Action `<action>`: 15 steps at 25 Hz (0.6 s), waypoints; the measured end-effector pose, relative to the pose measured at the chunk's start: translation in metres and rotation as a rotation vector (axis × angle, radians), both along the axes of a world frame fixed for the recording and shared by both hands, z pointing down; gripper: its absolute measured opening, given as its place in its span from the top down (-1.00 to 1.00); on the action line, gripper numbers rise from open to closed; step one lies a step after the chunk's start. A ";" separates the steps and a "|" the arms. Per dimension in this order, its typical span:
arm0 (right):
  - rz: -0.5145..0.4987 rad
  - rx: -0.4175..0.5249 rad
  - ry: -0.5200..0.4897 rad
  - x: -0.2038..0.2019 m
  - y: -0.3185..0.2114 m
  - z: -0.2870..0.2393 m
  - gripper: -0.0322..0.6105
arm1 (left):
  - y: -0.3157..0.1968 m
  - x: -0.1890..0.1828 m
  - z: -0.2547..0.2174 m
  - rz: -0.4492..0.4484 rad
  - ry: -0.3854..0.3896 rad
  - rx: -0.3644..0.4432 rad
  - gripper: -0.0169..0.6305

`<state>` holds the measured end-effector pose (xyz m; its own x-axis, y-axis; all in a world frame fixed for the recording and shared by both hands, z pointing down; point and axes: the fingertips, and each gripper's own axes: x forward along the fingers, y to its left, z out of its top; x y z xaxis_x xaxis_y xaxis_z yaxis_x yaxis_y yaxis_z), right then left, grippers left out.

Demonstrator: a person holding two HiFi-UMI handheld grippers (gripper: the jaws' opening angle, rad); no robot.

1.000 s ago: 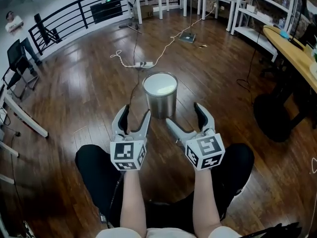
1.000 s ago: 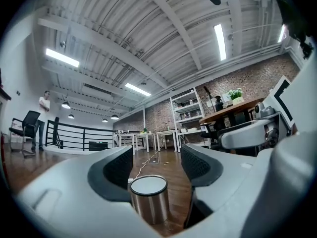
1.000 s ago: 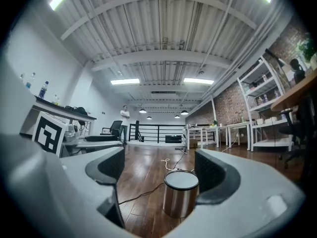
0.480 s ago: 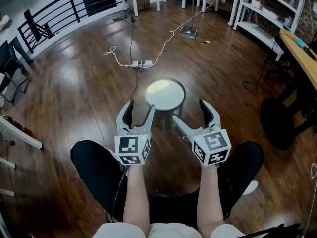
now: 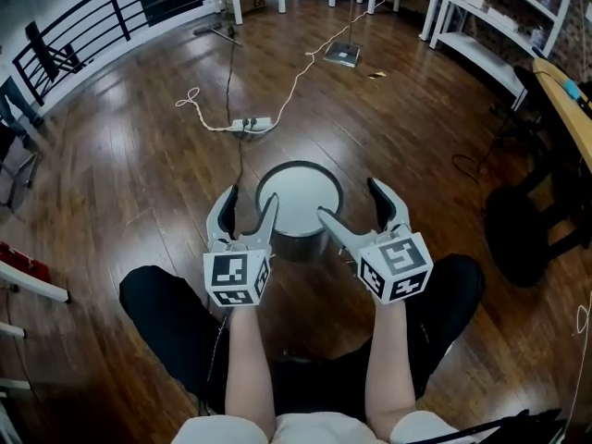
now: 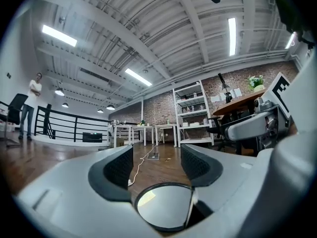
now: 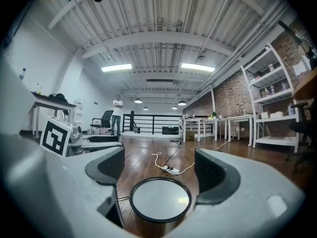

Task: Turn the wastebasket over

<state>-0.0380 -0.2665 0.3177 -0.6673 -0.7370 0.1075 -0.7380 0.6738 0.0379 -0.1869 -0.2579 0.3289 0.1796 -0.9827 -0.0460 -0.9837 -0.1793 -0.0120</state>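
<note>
Approach looks to be the step in hand, with the grasp itself not yet made. At the left, the left gripper (image 5: 250,202) is held out level in front of the person's knees, its jaws spread wide. Its own view shows only bare wooden floor (image 5: 111,174) and a distant power strip (image 5: 250,124) between the pads. Just ahead of it and a little lower, in the middle, stands the wastebasket (image 5: 298,197), a metal cylinder upright on the floor between the two tools. In the head view the left gripper's inner jaw crosses the basket's left rim, but no pad is seen pressing on it. At the right, the right gripper (image 5: 351,202) mirrors the first, with its jaws equally wide and nothing clamped. In its own view the basket sits centred below the gap between the pads. I judge that the next move calls for both tools to drop lower and close in on opposite sides of the wall, then pinch firmly enough to carry the cylinder through a half turn. A smooth metal side may slip under the pads, so the two grips should sit level with each other. As for contents, the basket's upward face is a flat pale disc inside a dark rim and no opening shows. Whether that face is a lid or the base I cannot tell, and nothing inside can be seen.
</note>
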 end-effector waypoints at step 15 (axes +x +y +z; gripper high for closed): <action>-0.215 -0.036 0.173 -0.060 -0.096 0.007 -0.44 | -0.070 -0.062 0.001 -0.040 -0.016 0.000 -0.06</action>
<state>-0.0976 -0.3626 0.3249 -0.7772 -0.5742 0.2573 -0.5628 0.8173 0.1237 -0.2489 -0.3283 0.3299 0.1407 -0.9891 -0.0431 -0.9898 -0.1396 -0.0278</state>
